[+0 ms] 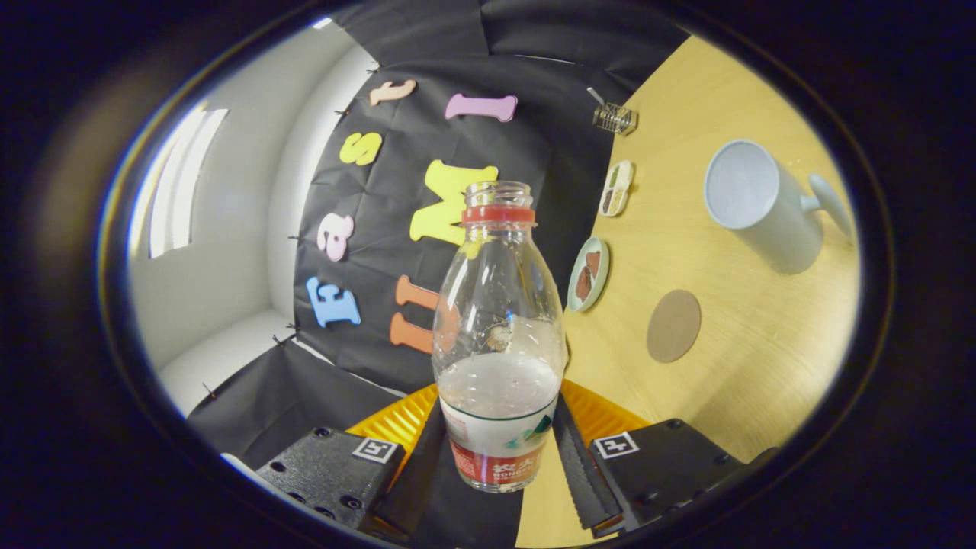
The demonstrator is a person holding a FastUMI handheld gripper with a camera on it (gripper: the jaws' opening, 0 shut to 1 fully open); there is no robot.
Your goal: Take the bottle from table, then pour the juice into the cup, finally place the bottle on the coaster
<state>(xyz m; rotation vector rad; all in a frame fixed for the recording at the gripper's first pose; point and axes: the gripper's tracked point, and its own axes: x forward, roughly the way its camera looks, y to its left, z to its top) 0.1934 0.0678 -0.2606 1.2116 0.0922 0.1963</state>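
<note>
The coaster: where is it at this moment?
In the gripper view, the coaster lies flat on the table, beyond the fingers gripping the bottle, between the small plate and the cup.

Bright, sharp centre — fisheye-warped, dark edges

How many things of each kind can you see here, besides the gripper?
Bottle, held between the gripper fingers, both pressing it: 1
Cup: 1
Coaster: 1
Dishes: 2, round and oblong
Wire rack: 1
Total: 6, all but the bottle on the table.
</note>
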